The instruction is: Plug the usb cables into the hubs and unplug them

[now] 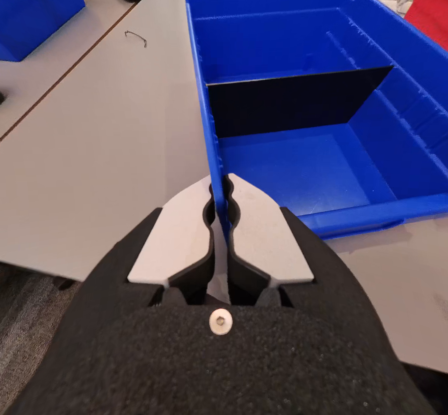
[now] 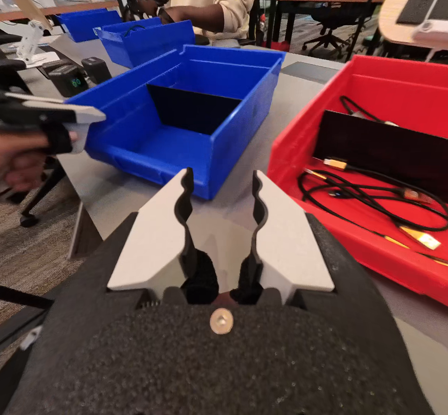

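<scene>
Two grippers over a grey table. Left gripper, far left in the right wrist view, clamped on the left side wall of the blue bin, one finger outside the wall, one inside, near the front corner. Blue bin split by a black divider into a near and a far compartment, both bare. Right gripper further right, held above the table just in front of the blue bin's near right corner, fingers spread apart, nothing between them. Red bin at far right, just beside the blue one, with its own black divider. Black usb cables with gold plugs tangled in its near compartment, another cable behind the divider. No hub discernible in either view.
</scene>
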The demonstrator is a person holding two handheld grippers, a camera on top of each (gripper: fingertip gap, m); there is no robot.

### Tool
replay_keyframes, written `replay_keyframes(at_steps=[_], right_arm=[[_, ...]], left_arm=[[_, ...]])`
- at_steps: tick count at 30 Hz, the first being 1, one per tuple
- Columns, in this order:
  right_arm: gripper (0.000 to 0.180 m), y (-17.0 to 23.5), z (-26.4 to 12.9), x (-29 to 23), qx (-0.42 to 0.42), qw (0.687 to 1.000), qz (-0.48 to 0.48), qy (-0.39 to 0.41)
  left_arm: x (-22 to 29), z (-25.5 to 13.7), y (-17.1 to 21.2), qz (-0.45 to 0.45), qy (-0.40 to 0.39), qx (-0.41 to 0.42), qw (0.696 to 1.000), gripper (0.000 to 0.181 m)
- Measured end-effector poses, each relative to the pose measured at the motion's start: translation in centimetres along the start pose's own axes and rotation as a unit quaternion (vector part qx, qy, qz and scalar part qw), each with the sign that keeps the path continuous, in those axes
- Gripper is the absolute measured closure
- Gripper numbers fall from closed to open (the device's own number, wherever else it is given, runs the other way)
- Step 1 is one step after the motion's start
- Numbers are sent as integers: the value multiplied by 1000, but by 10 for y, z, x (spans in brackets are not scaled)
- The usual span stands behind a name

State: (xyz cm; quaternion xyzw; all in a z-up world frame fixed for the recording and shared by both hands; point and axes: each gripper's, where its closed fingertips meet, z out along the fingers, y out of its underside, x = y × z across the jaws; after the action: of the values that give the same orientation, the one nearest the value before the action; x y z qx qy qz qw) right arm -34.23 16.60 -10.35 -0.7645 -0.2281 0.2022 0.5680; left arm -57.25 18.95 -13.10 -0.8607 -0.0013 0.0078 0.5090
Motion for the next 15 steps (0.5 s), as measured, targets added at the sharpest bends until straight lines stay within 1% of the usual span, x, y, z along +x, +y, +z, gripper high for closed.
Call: replay_keyframes(at_steps=[2, 3, 4, 5, 6, 7, 10, 13, 15], right_arm=[[132, 4, 21, -9, -17, 1000, -3, 21], [136, 8, 31, -11, -28, 999, -4, 36], [148, 11, 39, -11, -34, 998, -2, 52], [154, 12, 45, -13, -37, 998, 2, 54], [165, 15, 51, -15, -45, 998, 8, 53], [169, 17, 55, -16, -53, 997, 13, 55], [173, 9, 56, -18, -43, 998, -3, 54], [173, -3, 47, -24, -15, 999, -19, 46], [173, -17, 38, -22, 14, 998, -32, 55]], left_arm=[[0, -12, 7, 3, -9, -2, 1000, 176], [0, -17, 10, 7, -12, -3, 1000, 176], [0, -22, 12, 11, -16, -3, 1000, 176], [0, -25, 14, 14, -17, -2, 1000, 176], [0, -29, 16, 14, -14, 0, 1000, 176], [1, -31, 17, 9, -8, 1, 1000, 176], [1, -40, 17, -2, -1, 12, 1000, 176], [0, -56, 3, 8, -11, 41, 999, 177], [3, -66, -9, 13, -19, 72, 997, 177]])
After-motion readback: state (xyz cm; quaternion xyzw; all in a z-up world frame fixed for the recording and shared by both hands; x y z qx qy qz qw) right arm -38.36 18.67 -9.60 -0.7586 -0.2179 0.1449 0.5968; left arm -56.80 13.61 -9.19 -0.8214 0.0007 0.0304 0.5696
